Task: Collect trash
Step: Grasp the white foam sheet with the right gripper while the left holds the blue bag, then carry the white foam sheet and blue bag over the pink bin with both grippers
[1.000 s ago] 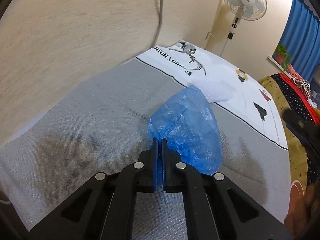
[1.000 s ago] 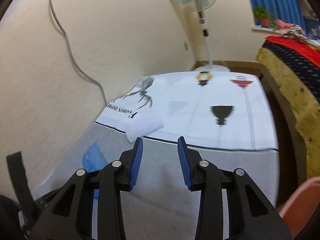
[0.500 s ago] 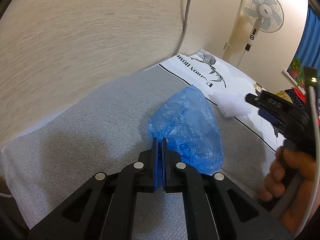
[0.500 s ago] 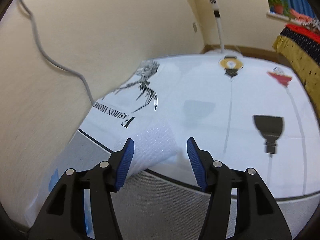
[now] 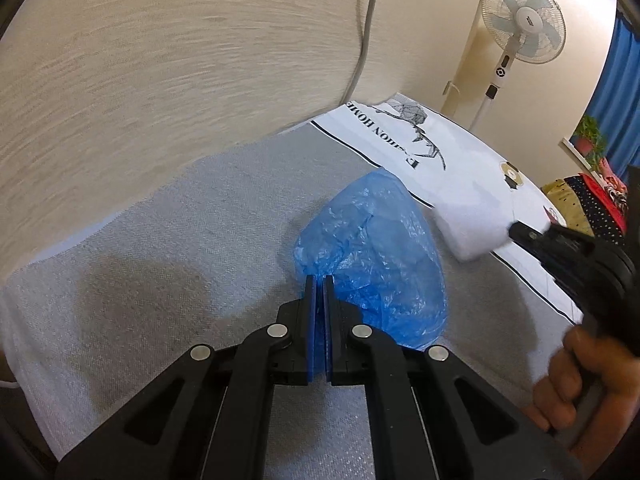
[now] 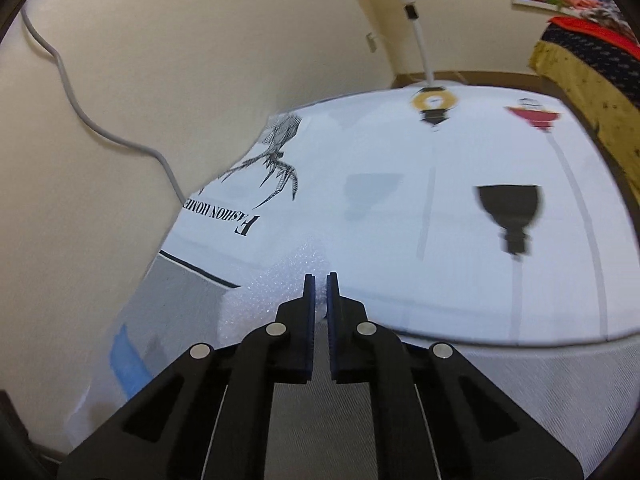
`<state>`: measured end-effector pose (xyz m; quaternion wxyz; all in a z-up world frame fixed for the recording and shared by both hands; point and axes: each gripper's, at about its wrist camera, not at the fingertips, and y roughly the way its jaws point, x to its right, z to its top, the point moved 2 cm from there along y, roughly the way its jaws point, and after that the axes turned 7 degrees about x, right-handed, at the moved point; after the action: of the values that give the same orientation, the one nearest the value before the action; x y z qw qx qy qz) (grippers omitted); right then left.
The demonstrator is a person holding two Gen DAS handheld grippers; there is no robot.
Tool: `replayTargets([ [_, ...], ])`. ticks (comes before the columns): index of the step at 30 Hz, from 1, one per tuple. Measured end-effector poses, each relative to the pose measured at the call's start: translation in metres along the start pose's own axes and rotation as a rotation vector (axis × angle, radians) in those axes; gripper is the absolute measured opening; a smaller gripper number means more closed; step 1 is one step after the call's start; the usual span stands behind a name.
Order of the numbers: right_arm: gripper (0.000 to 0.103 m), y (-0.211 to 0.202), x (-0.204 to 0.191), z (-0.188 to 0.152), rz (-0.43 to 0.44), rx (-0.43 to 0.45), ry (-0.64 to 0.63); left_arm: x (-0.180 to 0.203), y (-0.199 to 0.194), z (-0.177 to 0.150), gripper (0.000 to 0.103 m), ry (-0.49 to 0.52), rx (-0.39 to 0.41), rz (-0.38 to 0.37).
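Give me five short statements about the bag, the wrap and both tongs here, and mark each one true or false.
1. The left tongs are shut on the blue bag. True.
2. The right tongs stand wide open above the bubble wrap. False: they have just closed, pinching the wrap's edge.
3. The wrap is already inside the bag. False: it lies beside the bag, outside it.
4. A fan stands by the far wall. True.
5. The bag lies on the white printed sheet. False: it lies on the grey cloth.
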<state>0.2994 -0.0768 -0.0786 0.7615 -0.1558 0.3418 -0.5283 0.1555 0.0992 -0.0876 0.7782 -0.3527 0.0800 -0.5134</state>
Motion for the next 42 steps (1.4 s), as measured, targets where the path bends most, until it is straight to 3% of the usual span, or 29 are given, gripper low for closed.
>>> replayTargets([
  [12, 0.005, -0.122, 0.005, -0.017, -0.124, 0.142, -0.083, 0.012, -0.034, -0.003, 0.003, 0.047, 0.029, -0.065],
  [24, 0.005, -0.235, 0.014, -0.048, -0.191, 0.223, -0.051, 0.037, -0.074, -0.019, 0.003, 0.165, 0.053, -0.172],
  [33, 0.005, -0.302, 0.024, -0.056, -0.243, 0.284, -0.031, 0.064, -0.104, -0.039, 0.003, 0.264, 0.070, -0.291],
  [42, 0.005, -0.334, 0.036, -0.072, -0.293, 0.337, -0.014, 0.086, -0.126, -0.051, 0.003, 0.356, 0.084, -0.376],
])
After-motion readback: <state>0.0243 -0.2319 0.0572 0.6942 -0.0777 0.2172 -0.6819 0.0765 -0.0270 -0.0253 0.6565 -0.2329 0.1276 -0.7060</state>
